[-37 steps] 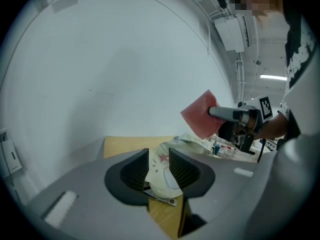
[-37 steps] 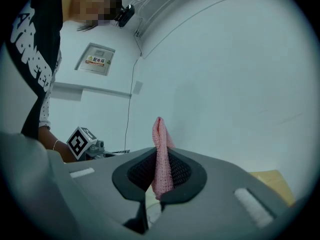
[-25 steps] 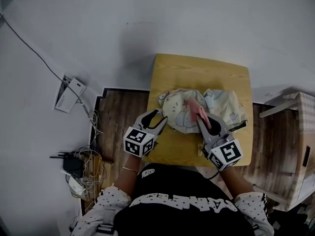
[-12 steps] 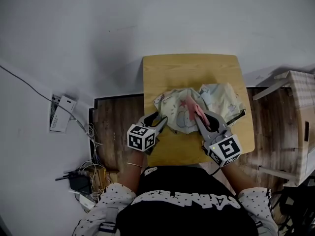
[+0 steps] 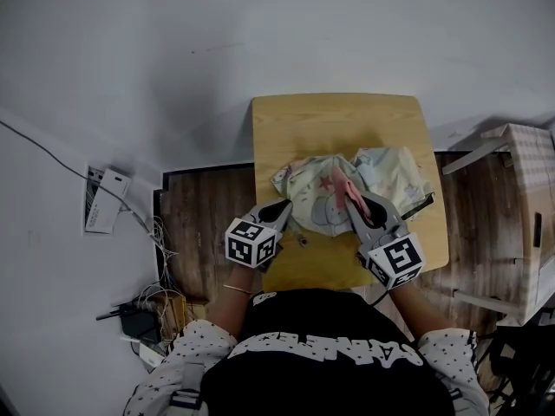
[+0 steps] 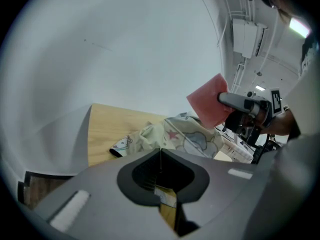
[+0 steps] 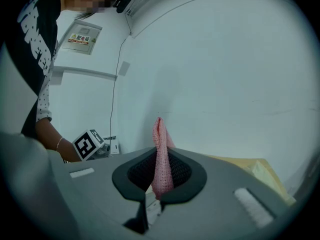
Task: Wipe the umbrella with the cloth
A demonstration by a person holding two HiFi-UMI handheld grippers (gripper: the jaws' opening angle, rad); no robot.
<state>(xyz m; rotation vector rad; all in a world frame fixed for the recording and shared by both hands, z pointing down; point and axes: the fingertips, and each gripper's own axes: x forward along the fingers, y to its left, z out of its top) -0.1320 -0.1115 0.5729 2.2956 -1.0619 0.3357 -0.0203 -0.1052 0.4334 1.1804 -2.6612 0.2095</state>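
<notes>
A folded pastel umbrella [image 5: 323,196] with cartoon print lies crumpled on the small wooden table [image 5: 329,115]; it also shows in the left gripper view, umbrella [image 6: 187,136]. My left gripper [image 5: 284,208] rests at its near left edge. Its jaws have just been closing and now stand shut [image 6: 160,152]; I cannot tell whether fabric is pinched between them. My right gripper [image 5: 355,199] is shut on a pink cloth [image 5: 346,185] and holds it over the umbrella's middle. The cloth [image 7: 160,134] stands up between the jaws [image 7: 161,158].
A wooden crate [image 5: 529,193] stands right of the table. Cables and a power strip [image 5: 139,312] lie on the floor at the left, with a white box [image 5: 101,204] by the wall. A small dark strap [image 5: 300,239] lies on the table's near part.
The left gripper has sunk to the umbrella's near edge and its open jaws have shut. The right gripper has kept the pink cloth in about the same place.
</notes>
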